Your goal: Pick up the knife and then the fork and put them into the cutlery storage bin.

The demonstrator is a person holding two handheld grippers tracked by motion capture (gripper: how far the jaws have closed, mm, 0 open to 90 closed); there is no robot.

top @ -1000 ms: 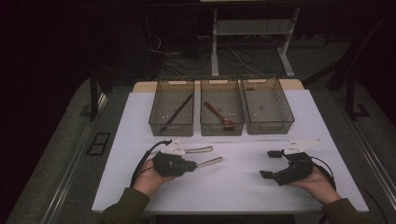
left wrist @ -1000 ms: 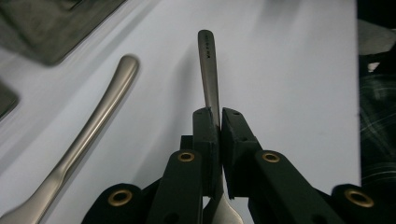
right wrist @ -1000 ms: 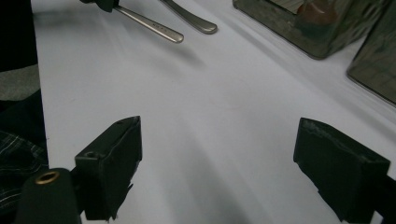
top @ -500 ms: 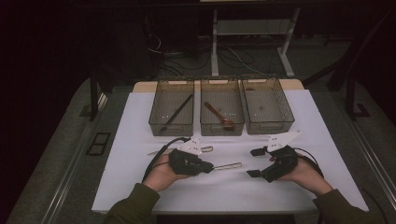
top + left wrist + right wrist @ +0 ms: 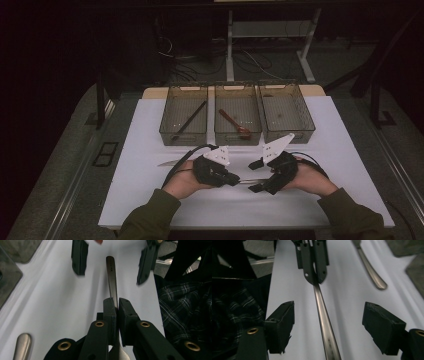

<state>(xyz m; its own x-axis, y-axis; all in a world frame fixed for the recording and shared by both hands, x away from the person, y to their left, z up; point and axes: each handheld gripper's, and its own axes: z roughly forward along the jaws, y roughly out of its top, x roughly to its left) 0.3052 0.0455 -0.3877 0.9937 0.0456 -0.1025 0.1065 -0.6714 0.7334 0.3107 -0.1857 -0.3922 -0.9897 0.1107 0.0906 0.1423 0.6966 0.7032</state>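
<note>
Near the tabletop's (image 5: 150,200) front edge, your left hand-held gripper (image 5: 234,180) clamps a metal utensil (image 5: 325,322). Your right hand-held gripper (image 5: 256,176), jaws just closing yet apart, straddles its handle; centre it before squeezing.

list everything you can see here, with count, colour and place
bins: 3, clear smoky plastic, in a row at the far side of the white sheet
chopsticks: dark, count unclear, lying slantwise in the left bin
spoon: 1, reddish brown, in the middle bin
held utensil: 1, silver metal handle, clamped in the left gripper, pointing between the right gripper's jaws
second utensil: 1, silver, lying on the sheet near the left hand
white sheet: 1, covering the table
left gripper: 1, black, shut on the held utensil
right gripper: 1, black, jaws open either side of the handle, just been closing
sleeves: 2, olive green, bottom edge
</note>
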